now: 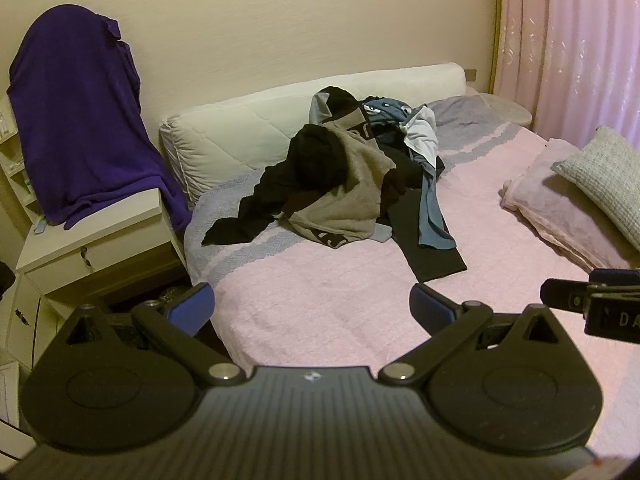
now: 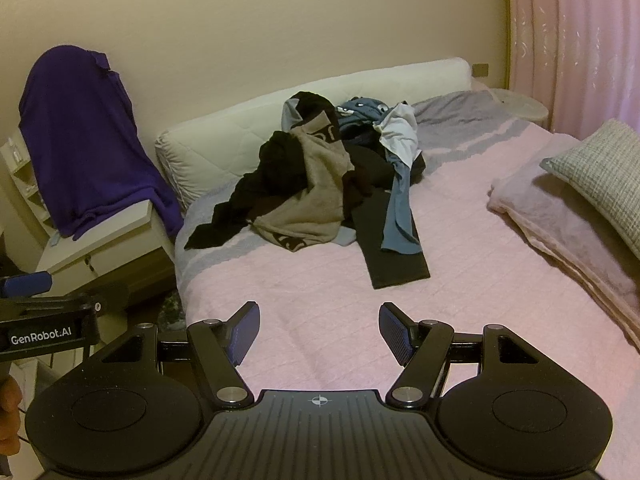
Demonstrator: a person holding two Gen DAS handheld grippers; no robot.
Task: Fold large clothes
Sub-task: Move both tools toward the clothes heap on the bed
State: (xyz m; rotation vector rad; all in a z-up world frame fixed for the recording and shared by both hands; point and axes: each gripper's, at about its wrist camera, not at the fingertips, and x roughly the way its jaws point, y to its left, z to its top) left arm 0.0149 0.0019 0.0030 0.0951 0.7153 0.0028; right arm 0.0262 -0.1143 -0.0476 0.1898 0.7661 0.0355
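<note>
we note a purple garment (image 1: 80,120) draped over the nightstand (image 1: 100,248) and folded pink blankets (image 2: 560,220) flanking the clothes pile (image 2: 320,184) mid-bed. left gripper (image 1: 312,308) and right gripper (image 2: 319,334), jaws apart and empty, hover tilted down over bare pink bedspread (image 2: 320,300).

A bedroom, as I see it

Cream wall (image 1: 280,12) behind my pink-covered bed (image 1: 320,300); pink curtain (image 1: 580,40) at right, white nightstand (image 1: 104,248) at left, dim warm light.

Clothes pile (image 1: 352,176) on the bed (image 1: 320,304), nightstand (image 1: 100,248) left, folded blanket (image 1: 560,216) right
</note>
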